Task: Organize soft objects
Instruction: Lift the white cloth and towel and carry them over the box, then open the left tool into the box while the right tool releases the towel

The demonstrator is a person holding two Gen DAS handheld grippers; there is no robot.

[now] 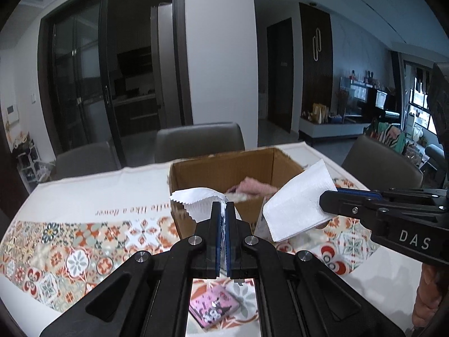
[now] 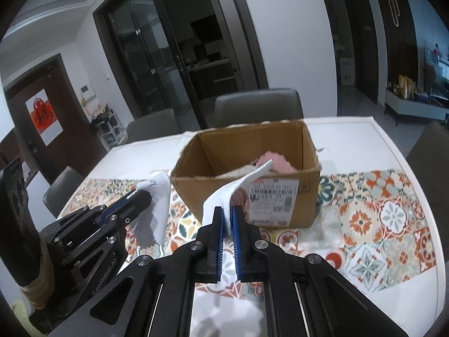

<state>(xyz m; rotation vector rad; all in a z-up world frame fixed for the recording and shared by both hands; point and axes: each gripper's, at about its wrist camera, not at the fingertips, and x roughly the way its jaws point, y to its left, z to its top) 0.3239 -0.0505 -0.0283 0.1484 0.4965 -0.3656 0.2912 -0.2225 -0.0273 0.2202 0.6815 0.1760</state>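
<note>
An open cardboard box (image 1: pixel 221 168) (image 2: pixel 280 196) stands on the patterned tablecloth with a pink soft item (image 1: pixel 251 186) (image 2: pixel 273 161) inside. My left gripper (image 1: pixel 223 207) is shut on a white plastic wrapper with a zigzag edge (image 1: pixel 193 199), held above the table in front of the box; it also shows in the right wrist view (image 2: pixel 160 205). My right gripper (image 2: pixel 228 213) is shut on a folded white tissue (image 2: pixel 241 185), held near the box's front wall; in the left wrist view the tissue (image 1: pixel 297 205) hangs from the right gripper (image 1: pixel 325 202).
A pink printed packet (image 1: pixel 214 307) lies on the tablecloth (image 2: pixel 378 224) below my left gripper. Grey chairs (image 1: pixel 199 140) (image 2: pixel 256 106) stand at the table's far side and another chair (image 1: pixel 384 163) at the right. The table edge (image 2: pixel 393 146) curves round on the right.
</note>
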